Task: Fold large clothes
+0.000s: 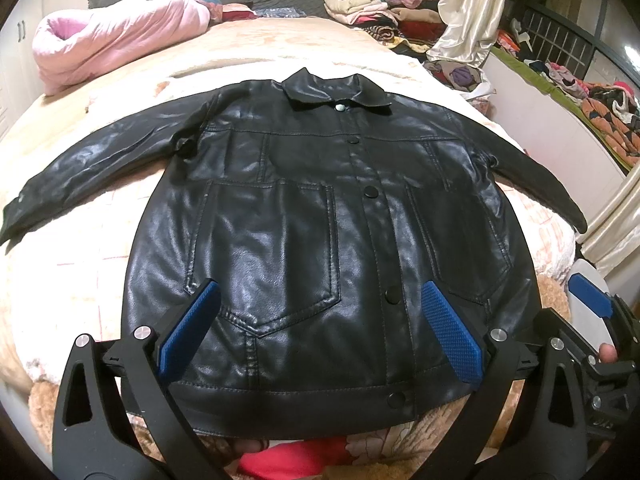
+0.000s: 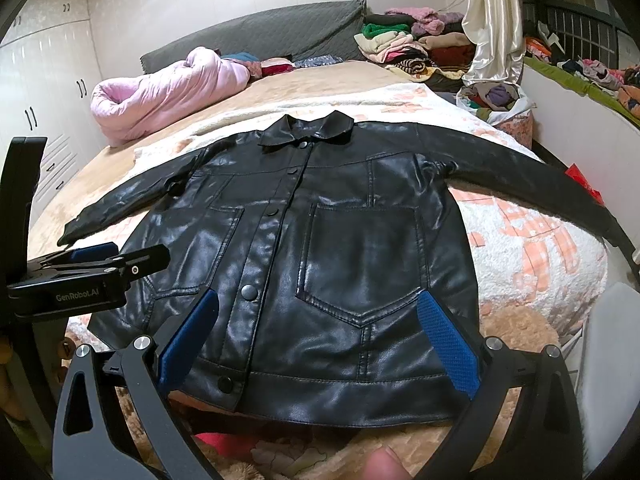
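A black leather jacket (image 1: 304,240) lies flat and face up on the bed, buttoned, collar at the far end, both sleeves spread out sideways. In the left wrist view my left gripper (image 1: 322,292) hovers open above the lower front of the jacket, blue pads wide apart, nothing between them. In the right wrist view the same jacket (image 2: 352,248) fills the middle, and my right gripper (image 2: 320,300) stands open over its hem and right pocket. The left gripper (image 2: 92,258) shows from the side at the left edge there. The right gripper's blue pad (image 1: 592,296) shows at the right edge of the left view.
A rolled pink quilt (image 2: 168,88) lies at the far left of the bed (image 2: 520,240). Stacks of folded clothes (image 2: 404,44) sit by the grey headboard (image 2: 256,36). A cream curtain (image 2: 496,20) hangs at the right, with more clothes heaped on a ledge (image 2: 592,76). White wardrobes (image 2: 48,92) stand left.
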Motion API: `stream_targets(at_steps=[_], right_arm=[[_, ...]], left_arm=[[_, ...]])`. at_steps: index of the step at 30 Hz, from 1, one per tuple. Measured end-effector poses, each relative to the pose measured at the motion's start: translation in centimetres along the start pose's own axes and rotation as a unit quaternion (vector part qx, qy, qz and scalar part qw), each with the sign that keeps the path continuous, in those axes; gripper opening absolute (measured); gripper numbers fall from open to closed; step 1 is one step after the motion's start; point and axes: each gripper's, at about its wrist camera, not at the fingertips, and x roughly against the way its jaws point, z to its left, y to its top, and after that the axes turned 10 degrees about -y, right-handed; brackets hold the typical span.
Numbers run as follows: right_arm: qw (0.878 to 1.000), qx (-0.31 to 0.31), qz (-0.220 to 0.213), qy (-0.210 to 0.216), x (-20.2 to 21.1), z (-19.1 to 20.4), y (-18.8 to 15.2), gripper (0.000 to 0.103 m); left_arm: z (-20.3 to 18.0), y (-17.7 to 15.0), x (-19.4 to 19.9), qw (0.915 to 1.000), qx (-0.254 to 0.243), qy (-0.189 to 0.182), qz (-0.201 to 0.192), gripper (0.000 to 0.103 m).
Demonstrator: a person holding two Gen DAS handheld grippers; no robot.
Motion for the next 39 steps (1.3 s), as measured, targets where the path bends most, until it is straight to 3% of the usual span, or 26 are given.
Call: stream_targets(at_steps=[20,39], right_arm=[[1.0,-0.001,-0.002,-0.008,-0.5,-0.3,0.4,0.099],[1.0,-0.02,-0.011,-0.013,-3.6,-1.6,5.9,0.099]], left_arm=[[-0.4,0.3,-0.2,1.0,-0.005,-0.001,0.002,0.094],[-0.7,6.4,-3.6,1.0,-0.003,0.003,0.005,0.094]])
